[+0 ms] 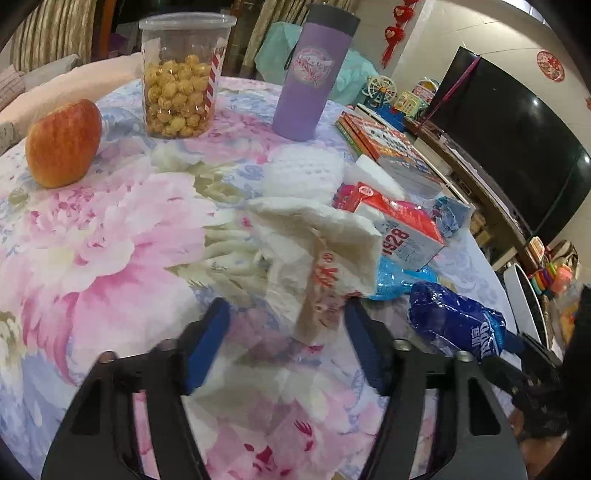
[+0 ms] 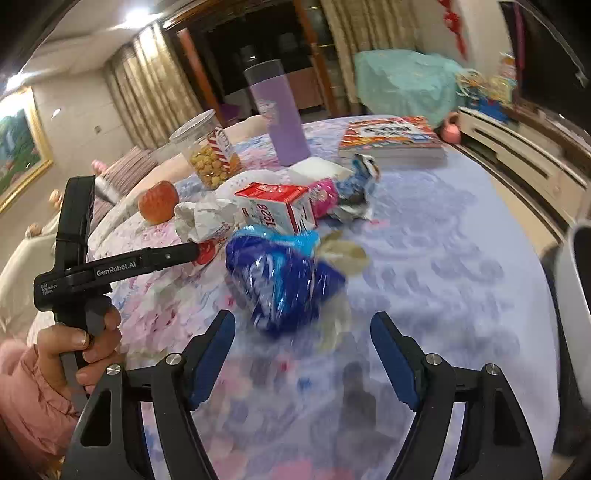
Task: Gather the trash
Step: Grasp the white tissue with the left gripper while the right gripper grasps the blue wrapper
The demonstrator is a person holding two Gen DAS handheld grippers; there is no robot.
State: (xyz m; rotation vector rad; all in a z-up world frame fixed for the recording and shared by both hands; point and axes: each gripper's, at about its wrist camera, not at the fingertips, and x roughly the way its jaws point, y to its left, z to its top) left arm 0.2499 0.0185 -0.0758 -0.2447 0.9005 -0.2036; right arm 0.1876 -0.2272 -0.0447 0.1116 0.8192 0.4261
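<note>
One round table [image 1: 92, 266] under a floral pink-and-blue cloth fills both views, and it carries the whole lot. One stack of books [image 1: 388, 147] lies at its far right edge; at least two spines show in the left wrist view, though the exact count is hard to tell. One purple tumbler [image 1: 314, 74] with a dark lid stands upright behind the litter, and one clear lidded tub of popcorn [image 1: 181, 74] stands to its left. One red apple [image 1: 62, 146] sits alone near the left edge.

The trash lies clustered mid-table: one crumpled white paper wrapper [image 1: 317, 251] with red print, one red-and-white carton [image 1: 402, 225] marked 1928 lying on its side just behind it, one blue plastic bag [image 1: 458, 321] to the right, and one pink packet [image 2: 325, 195] beside a torn blue-and-silver wrapper [image 2: 360, 184] further back.

Two grippers are in play. The left gripper [image 1: 286, 325] has its blue fingers spread, with a lower corner of the paper wrapper hanging between them but not pinched. The right gripper [image 2: 303, 332] is also spread wide, the blue bag lying just ahead of its tips, apart from them.

Beyond the table, one dark television [image 1: 517, 147] stands on a low cabinet, tan curtains [image 2: 155, 81] hang at the back, and red ornaments [image 1: 395, 33] decorate the wall.
</note>
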